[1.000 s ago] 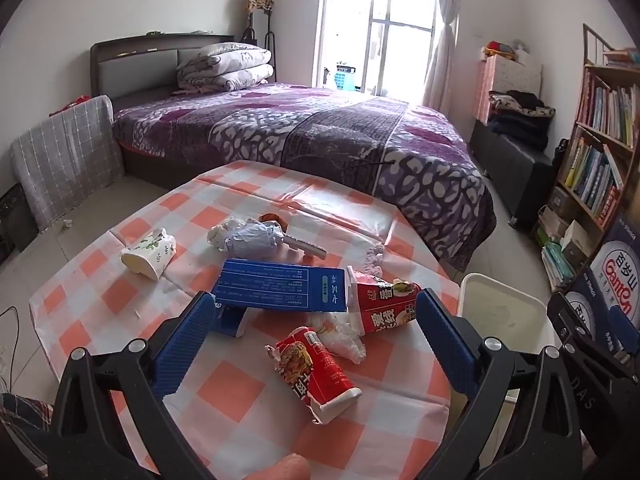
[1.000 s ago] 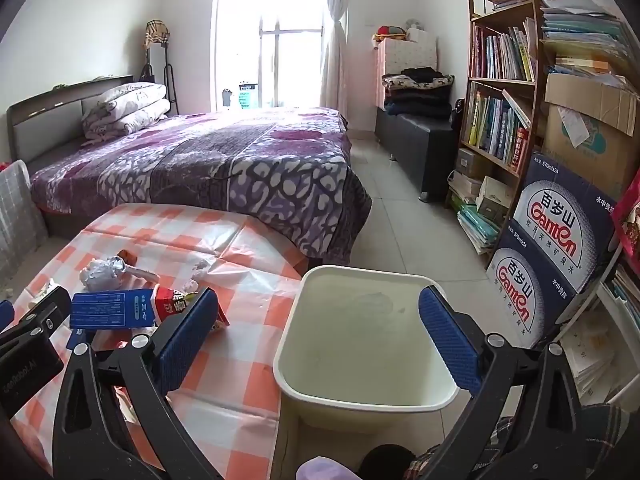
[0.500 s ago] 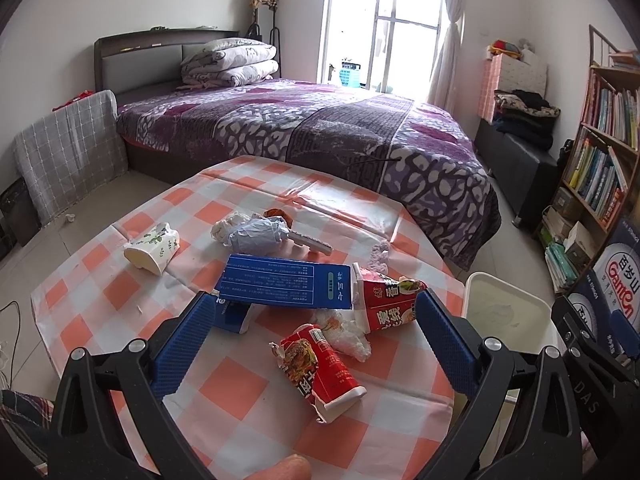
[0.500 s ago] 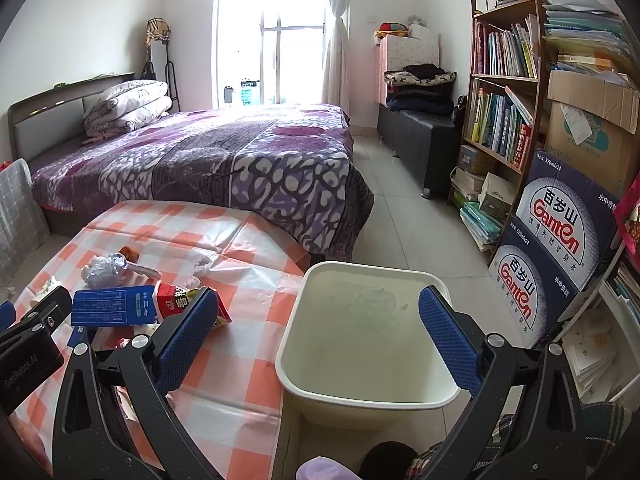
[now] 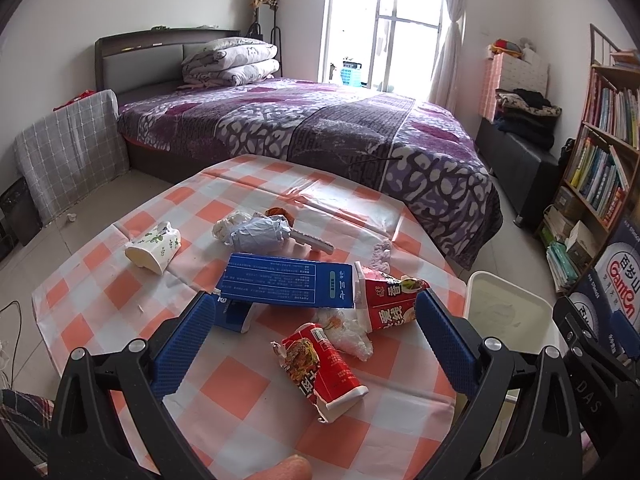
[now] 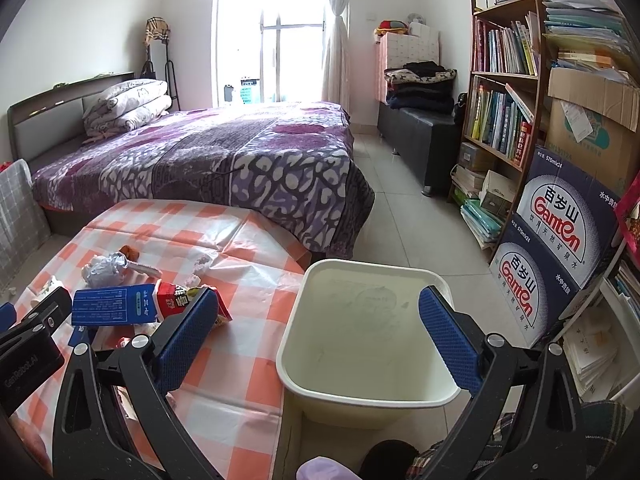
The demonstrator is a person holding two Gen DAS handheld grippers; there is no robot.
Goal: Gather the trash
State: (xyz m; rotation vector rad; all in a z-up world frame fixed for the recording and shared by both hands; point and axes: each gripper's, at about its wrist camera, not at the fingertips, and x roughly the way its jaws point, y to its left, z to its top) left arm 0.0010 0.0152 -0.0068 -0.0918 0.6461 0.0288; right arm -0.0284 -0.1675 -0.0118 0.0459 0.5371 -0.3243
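Observation:
Trash lies on the checked tablecloth: a blue box, two red snack wrappers, a crumpled white tissue, a crumpled grey bag and a floral paper cup. My left gripper is open and empty, hovering just above the nearer red wrapper. My right gripper is open and empty above the cream waste bin, which stands at the table's right edge. The blue box also shows in the right wrist view.
A bed with a purple cover stands beyond the table. A bookshelf and stacked water cartons line the right wall. A dark bench with folded clothes sits by the window. Tiled floor lies between bed and shelf.
Both grippers have drifted slightly back and up, so the table and bin sit a little lower in view. Both stay open and empty. The trash has not moved.

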